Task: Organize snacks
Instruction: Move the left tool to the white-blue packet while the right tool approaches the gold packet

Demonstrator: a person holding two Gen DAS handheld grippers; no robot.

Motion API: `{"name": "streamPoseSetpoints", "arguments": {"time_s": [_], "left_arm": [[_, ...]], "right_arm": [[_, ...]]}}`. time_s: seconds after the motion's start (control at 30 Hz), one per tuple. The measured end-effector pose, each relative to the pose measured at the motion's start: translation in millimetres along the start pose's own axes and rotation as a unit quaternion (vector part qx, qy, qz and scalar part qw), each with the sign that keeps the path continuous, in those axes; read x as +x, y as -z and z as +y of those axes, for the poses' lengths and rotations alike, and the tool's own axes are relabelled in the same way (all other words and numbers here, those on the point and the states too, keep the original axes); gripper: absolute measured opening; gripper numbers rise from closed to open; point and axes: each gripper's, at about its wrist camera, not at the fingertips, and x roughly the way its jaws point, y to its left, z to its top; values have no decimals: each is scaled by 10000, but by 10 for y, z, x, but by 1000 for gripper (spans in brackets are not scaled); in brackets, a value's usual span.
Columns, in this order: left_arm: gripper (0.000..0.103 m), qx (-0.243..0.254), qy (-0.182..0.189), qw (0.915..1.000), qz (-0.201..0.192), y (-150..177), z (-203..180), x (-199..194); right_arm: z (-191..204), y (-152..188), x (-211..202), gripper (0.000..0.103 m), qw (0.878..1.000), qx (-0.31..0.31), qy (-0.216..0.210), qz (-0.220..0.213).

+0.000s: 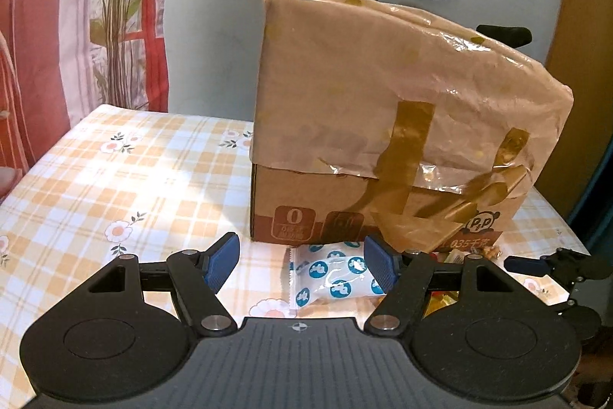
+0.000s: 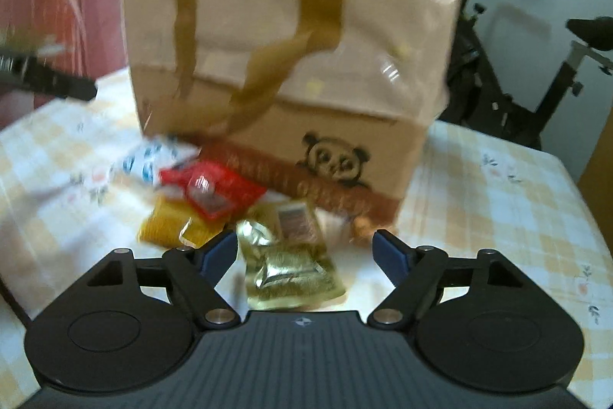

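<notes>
Both grippers spread: left gripper [image 1: 300, 265] straddles the blue-dotted packet [image 1: 331, 278], right gripper [image 2: 306, 257] the gold packet [image 2: 293, 273]. Risk: slick foil may slip sideways toward the box [image 2: 291, 64] at 12 o'clock.

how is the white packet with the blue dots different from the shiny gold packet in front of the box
The white packet carries blue round prints on matte white; the gold packet is shiny, crinkled foil. The white packet lies between the left gripper fingers; the gold packet lies between the right gripper fingers. Both are small sealed snacks lying on the checked tablecloth before the cardboard box, ungripped.
</notes>
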Motion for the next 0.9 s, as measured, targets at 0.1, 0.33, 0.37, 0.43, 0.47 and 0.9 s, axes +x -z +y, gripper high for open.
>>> {"name": "streamPoseSetpoints", "arguments": {"time_s": [0.1, 0.33, 0.37, 0.43, 0.47, 0.9], "left_arm": [[74, 21, 1, 10000, 41, 20, -26, 11], [74, 94, 31, 9998, 145, 63, -91, 39], [74, 95, 30, 9998, 162, 67, -94, 44], [74, 87, 27, 9998, 202, 78, -104, 51], [74, 92, 32, 9997, 223, 86, -112, 54], [74, 135, 53, 9993, 352, 148, -147, 78]], "right_arm": [[19, 9, 68, 78, 9999, -81, -82, 65], [0, -7, 234, 76, 9991, 86, -249, 343], [-23, -6, 239, 76, 9990, 153, -262, 339], [-27, -4, 236, 76, 9991, 140, -233, 327], [-21, 0, 230, 75, 9991, 126, -241, 312], [-46, 65, 131, 52, 9986, 213, -490, 54]]}}
